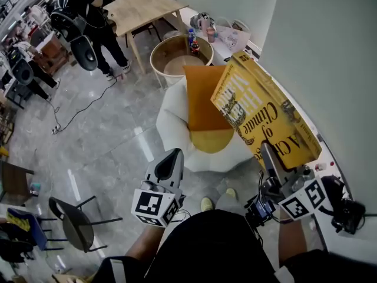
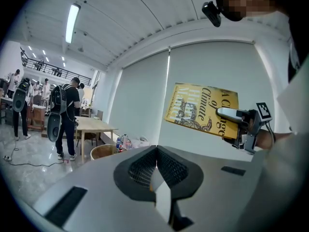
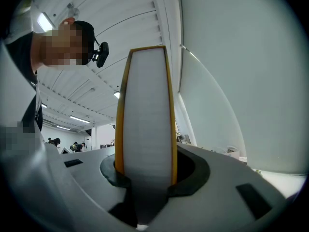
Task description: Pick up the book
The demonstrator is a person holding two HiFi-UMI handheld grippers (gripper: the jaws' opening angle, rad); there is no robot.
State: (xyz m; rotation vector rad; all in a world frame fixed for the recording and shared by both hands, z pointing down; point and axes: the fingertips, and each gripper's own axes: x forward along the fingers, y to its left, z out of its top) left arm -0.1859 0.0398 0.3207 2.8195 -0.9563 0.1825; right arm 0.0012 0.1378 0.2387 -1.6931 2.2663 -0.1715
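Observation:
A large yellow book (image 1: 259,108) with dark lettering hangs in the air, tilted, in front of the white wall. My right gripper (image 1: 270,155) is shut on its lower edge. In the right gripper view the book's white page block (image 3: 145,110) stands upright between the jaws, with the gripper (image 3: 145,173) clamped on both covers. My left gripper (image 1: 172,157) is lower and to the left, shut with nothing in it; its dark pads (image 2: 166,168) meet. The left gripper view shows the book (image 2: 200,110) and the right gripper (image 2: 227,112) at the right.
A white armchair (image 1: 171,128) with an orange cushion (image 1: 200,99) stands below the book. Behind it are a round wooden basket (image 1: 177,58) and a wooden table (image 1: 144,7). People with backpacks (image 1: 88,10) stand at the far left. A black chair (image 1: 70,220) is at the lower left.

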